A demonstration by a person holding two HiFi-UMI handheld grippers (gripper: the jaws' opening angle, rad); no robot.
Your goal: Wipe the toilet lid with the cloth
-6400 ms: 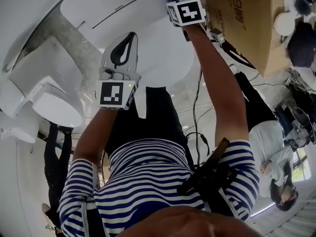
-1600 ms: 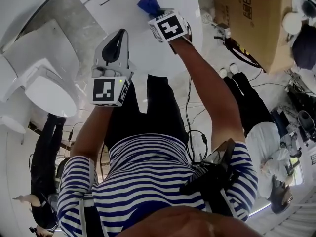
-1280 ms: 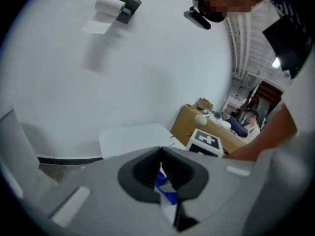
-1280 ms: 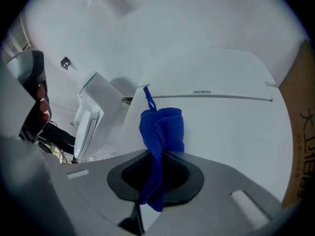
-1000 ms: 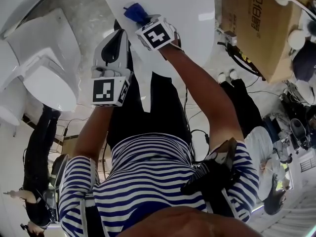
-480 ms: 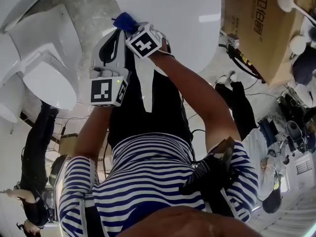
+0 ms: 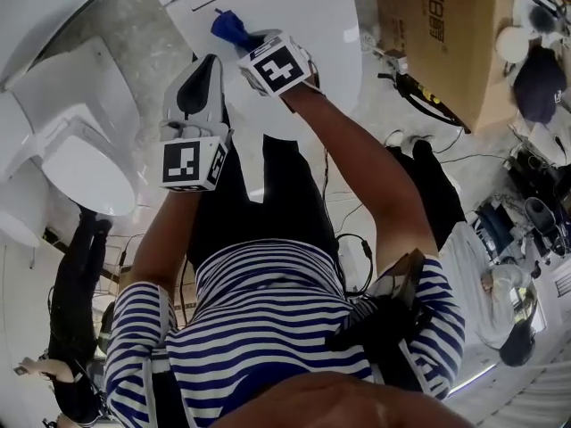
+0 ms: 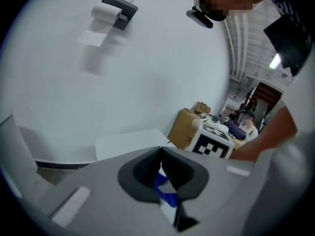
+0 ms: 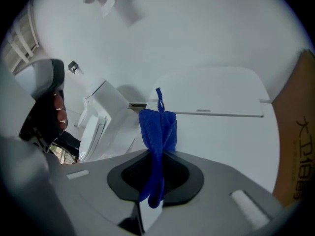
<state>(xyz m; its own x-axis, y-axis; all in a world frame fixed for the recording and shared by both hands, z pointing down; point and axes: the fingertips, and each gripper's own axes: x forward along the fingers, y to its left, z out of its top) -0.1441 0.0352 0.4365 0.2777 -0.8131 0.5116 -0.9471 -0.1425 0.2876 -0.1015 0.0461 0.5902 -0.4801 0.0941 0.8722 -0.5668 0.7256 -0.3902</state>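
The white toilet lid [image 7: 299, 25] fills the top middle of the head view. My right gripper [image 7: 247, 40] is shut on a blue cloth [image 7: 228, 26], which presses on the lid's left part near the hinge seam. In the right gripper view the cloth [image 9: 157, 127] hangs bunched from the shut jaws of the right gripper [image 9: 156, 155], with the lid [image 9: 221, 132] beyond. My left gripper [image 7: 209, 63] hovers just left of the right one, shut with nothing held. In the left gripper view the left gripper [image 8: 161, 155] shows its jaws together, and a sliver of blue appears behind them.
A second white toilet [image 7: 80, 163] stands at the left. A cardboard box [image 7: 437, 34] is right of the lid, with cables [image 7: 419, 96] on the floor beside it. People stand at the right [image 7: 504, 297]. A paper roll holder [image 8: 115, 8] hangs on the wall.
The right gripper carried the cloth leftward across the lid, reached its left edge, and now sits slightly back on the lid. The left gripper stayed shut alongside.
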